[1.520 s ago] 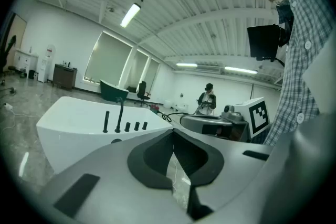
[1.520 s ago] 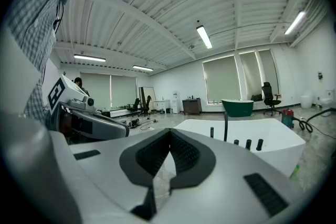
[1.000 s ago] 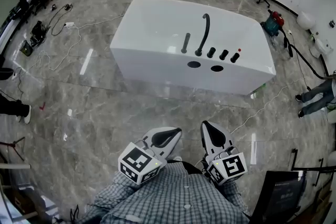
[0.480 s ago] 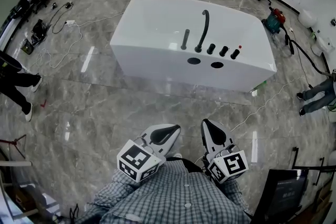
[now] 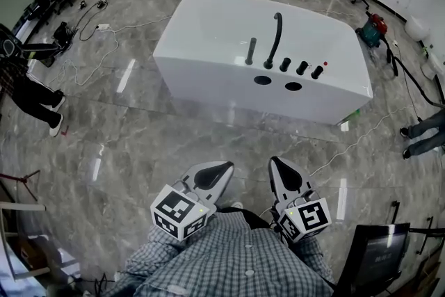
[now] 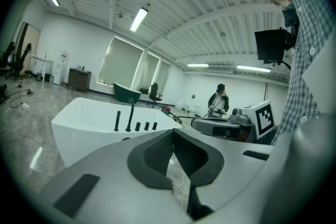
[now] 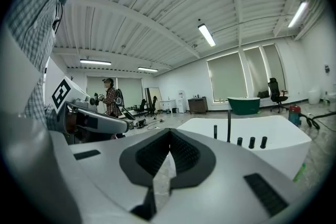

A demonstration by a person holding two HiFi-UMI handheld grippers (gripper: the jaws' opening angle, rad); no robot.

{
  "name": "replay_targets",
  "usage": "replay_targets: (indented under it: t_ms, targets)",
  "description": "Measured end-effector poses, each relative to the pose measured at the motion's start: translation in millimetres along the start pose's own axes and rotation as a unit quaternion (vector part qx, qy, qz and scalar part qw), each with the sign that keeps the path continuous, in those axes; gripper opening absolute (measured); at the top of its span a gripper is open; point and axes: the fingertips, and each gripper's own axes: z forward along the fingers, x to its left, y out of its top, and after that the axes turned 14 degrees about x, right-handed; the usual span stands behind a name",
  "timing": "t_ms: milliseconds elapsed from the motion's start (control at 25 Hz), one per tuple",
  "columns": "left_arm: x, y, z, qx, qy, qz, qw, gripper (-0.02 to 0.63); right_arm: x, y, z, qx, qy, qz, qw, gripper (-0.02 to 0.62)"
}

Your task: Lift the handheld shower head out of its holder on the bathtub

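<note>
The white bathtub [image 5: 208,59] stands on the marble floor some way ahead of me. On its near rim the black handheld shower head [image 5: 250,51] stands upright in its holder, left of the curved black spout [image 5: 276,37] and three knobs [image 5: 302,68]. My left gripper [image 5: 224,165] and right gripper [image 5: 274,161] are held close to my chest, far short of the tub, both shut and empty. The left gripper view shows its jaws [image 6: 173,131] closed, with the shower head [image 6: 117,120] far beyond. In the right gripper view the jaws [image 7: 169,134] meet too, the shower head [image 7: 215,131] distant.
Cables [image 5: 104,28] trail over the floor left of the tub, and another cable [image 5: 361,135] runs at the right. A person's legs [image 5: 35,97] are at the left edge, another person [image 5: 424,132] at the right. A dark monitor [image 5: 379,257] stands near my right side.
The head view has shifted, so the tub sits slightly to the right and lower. A person at the left edge has walked further into view. Both grippers stay shut near my chest.
</note>
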Motion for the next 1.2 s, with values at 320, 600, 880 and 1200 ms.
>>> replay_targets:
  t_ms: [320,600,880,1200]
  targets:
    - [-9,0,5,-0.030,0.018,-0.053,0.9980,0.008,-18,-16,-25,0.000,0.006,0.003,1.000,0.015]
    - [-21,-11,12,-0.018,0.028,-0.042,0.9986,0.008,-33,-33,-40,0.004,-0.007,0.007,1.000,0.015]
    - [-6,0,29,-0.015,0.021,-0.036,0.9990,0.008,-48,-31,-28,0.010,-0.014,0.006,1.000,0.014]
    - [42,33,58,-0.017,0.010,-0.035,0.9992,0.008,-73,-5,14,0.017,-0.025,-0.004,1.000,0.015]
